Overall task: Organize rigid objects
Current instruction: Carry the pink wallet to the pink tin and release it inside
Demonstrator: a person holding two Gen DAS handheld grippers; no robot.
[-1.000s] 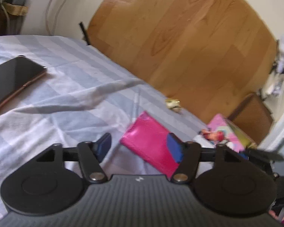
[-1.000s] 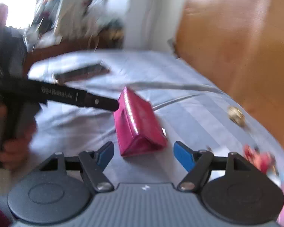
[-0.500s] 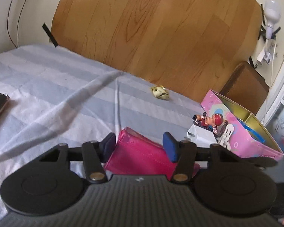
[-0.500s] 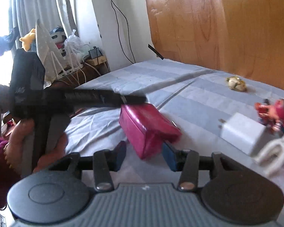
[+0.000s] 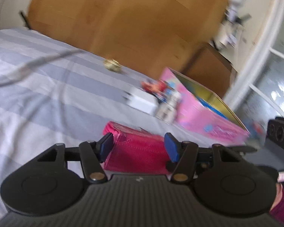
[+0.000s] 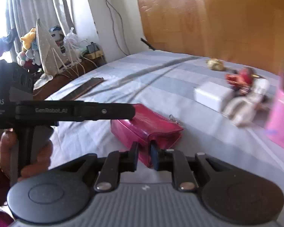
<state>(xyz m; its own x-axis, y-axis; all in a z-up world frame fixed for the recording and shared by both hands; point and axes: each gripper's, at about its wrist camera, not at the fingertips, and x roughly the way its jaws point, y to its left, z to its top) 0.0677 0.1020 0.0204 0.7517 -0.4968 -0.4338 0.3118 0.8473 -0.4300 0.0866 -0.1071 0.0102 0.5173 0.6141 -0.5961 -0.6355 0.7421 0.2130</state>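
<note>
The right gripper has just been closing: a second ago its blue pads stood wide apart, and now they pinch the near corner of the glossy magenta zip pouch, which lies on the grey-and-white striped bedsheet. The left gripper straddles the same pouch from its other side, jaws partly apart — the pads flank the pouch's width and look to press its sides, though blur leaves the contact unsure. They have opened slightly in the last half second. In the right wrist view the left gripper's long black finger reaches over the pouch's far end, a hand in a maroon sleeve gripping its handle.

Just beyond the pouch lie a white charger block, a small red-and-white figurine touching it, and a gold trinket farther back. The open pink printed cardboard box stands beside the figurine — larger in the left view than a second ago. A dark flat phone lies toward the bed's far left edge.
</note>
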